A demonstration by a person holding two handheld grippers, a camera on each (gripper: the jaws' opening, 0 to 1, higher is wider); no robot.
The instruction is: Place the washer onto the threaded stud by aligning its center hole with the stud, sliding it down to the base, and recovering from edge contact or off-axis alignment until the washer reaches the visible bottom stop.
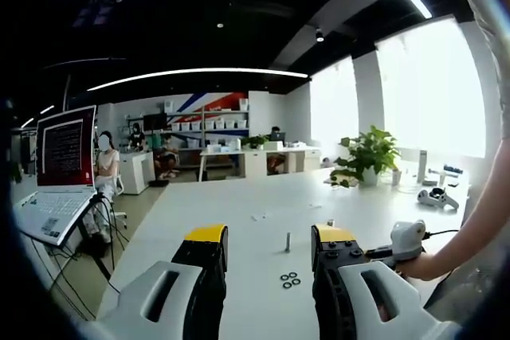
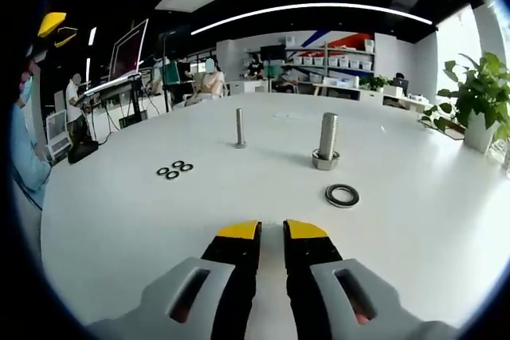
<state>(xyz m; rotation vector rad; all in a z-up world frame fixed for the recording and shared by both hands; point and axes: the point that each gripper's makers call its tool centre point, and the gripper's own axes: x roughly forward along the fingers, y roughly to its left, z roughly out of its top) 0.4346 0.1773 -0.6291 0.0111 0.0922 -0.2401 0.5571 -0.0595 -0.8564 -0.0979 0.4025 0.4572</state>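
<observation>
A: Washer point(image 2: 342, 195) flat on worktop point(image 2: 414, 228), just beside the thick threaded stud point(image 2: 327, 142), not on it.
B: Claws?
A: Right claw point(image 2: 271, 231) nearly closed, empty. Left claw point(image 1: 269, 246) open, empty.

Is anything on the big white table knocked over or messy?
Nothing stands out. The thick threaded metal stud and thin metal stud stand upright, the large dark washer lies flat, and three small black washers sit in a neat cluster.
</observation>
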